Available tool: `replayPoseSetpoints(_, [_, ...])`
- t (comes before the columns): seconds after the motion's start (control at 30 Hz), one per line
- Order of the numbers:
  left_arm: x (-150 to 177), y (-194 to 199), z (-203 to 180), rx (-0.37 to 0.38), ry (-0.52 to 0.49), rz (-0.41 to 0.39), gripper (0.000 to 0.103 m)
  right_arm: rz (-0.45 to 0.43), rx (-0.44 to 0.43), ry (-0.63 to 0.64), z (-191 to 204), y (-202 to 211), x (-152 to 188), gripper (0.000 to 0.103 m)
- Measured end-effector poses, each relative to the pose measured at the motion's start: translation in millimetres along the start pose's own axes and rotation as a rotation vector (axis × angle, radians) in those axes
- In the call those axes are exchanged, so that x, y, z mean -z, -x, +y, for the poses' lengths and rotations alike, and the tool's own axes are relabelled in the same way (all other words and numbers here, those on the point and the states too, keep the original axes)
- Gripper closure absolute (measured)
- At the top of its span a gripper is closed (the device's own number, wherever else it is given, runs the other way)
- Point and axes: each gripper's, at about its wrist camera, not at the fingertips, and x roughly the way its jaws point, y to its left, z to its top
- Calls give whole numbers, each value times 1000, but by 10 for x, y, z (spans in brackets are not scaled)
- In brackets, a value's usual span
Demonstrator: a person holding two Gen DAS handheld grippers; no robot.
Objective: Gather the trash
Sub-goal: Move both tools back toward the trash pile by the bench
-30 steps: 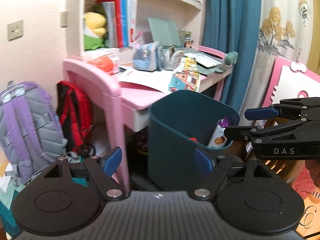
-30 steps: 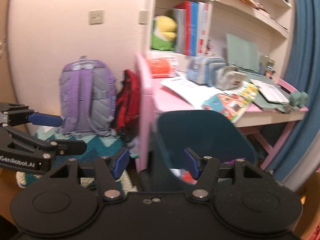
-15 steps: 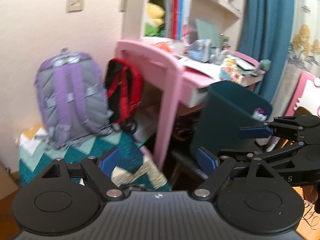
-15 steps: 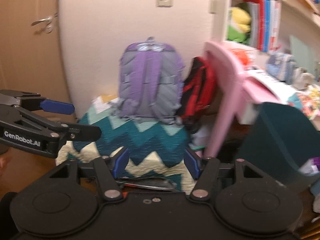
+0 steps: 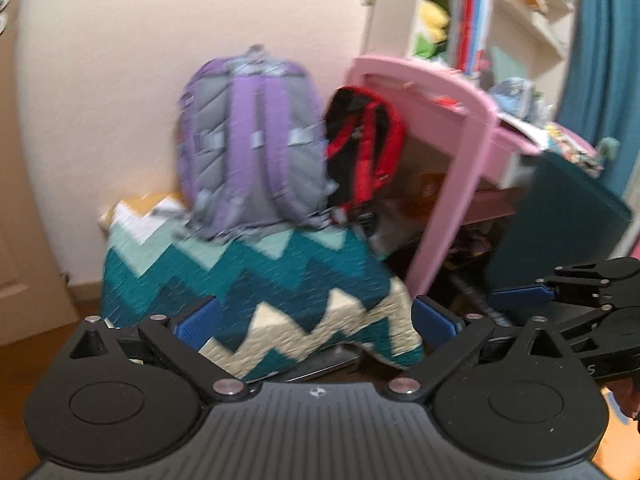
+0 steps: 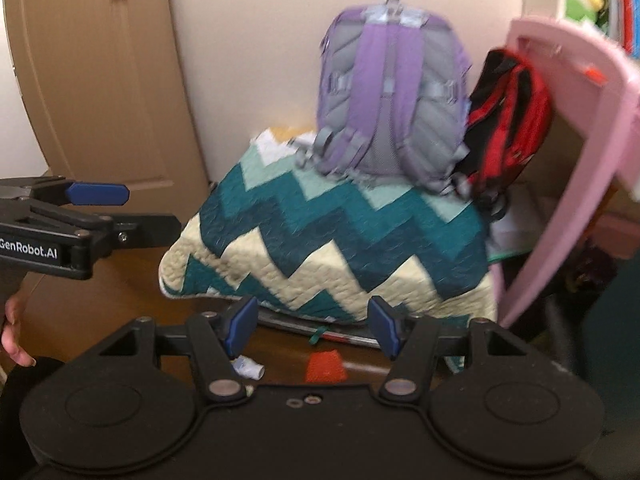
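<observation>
Left gripper (image 5: 316,318): our fingers stand wide apart and have just been opening further; nothing sits between them, only the quilt beyond.
Right gripper (image 6: 312,326): our fingers are apart with nothing clamped; past them lies the floor at the foot of the quilt.
Trash: we see a small orange-red scrap (image 6: 325,366) on the wooden floor (image 6: 120,300), just ahead of our right fingers, and a small white crumpled piece (image 6: 249,369) near it, by our right gripper's left finger. Both are apart from the fingers.
Bin: the dark teal bin (image 5: 560,220) stands at the right of the left view, beside the pink desk (image 5: 460,152).
Quilt: a zigzag teal and cream quilt (image 6: 328,240) is heaped on the floor against the wall.
Bags: a purple backpack (image 6: 392,92) rests upright on the quilt; a red and black bag (image 6: 508,120) sits just beside it, against the desk's side.
Door: a brown door (image 6: 92,80) is at the left of the right view.
Sharpness: both views are blurred.
</observation>
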Motion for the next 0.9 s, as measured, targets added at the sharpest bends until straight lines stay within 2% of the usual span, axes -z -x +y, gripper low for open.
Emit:
replayPoseSetpoints(0.27, [509, -543, 621, -76, 69, 89, 1, 143, -17, -53, 124, -1037, 315, 43])
replayPoseSetpoints(0.4, [775, -846, 947, -99, 155, 115, 1, 223, -4, -120, 104, -1548, 477, 43])
replayPoseSetpoints(0.47, [903, -1028, 1096, -136, 186, 139, 1, 254, 6, -141, 98, -1808, 570, 43])
replayPoseSetpoints(0.7, [1426, -1731, 1490, -219, 245, 302, 1, 403, 68, -230, 57, -2690, 1024, 43])
replayPoseSetpoints(0.83, [1713, -2107, 1667, -237, 260, 396, 1, 507, 83, -298, 25, -3112, 1303, 43])
replayPoseSetpoints(0.9, [1860, -2296, 1758, -221, 265, 445, 1, 549, 90, -330, 1, -3283, 1433, 43])
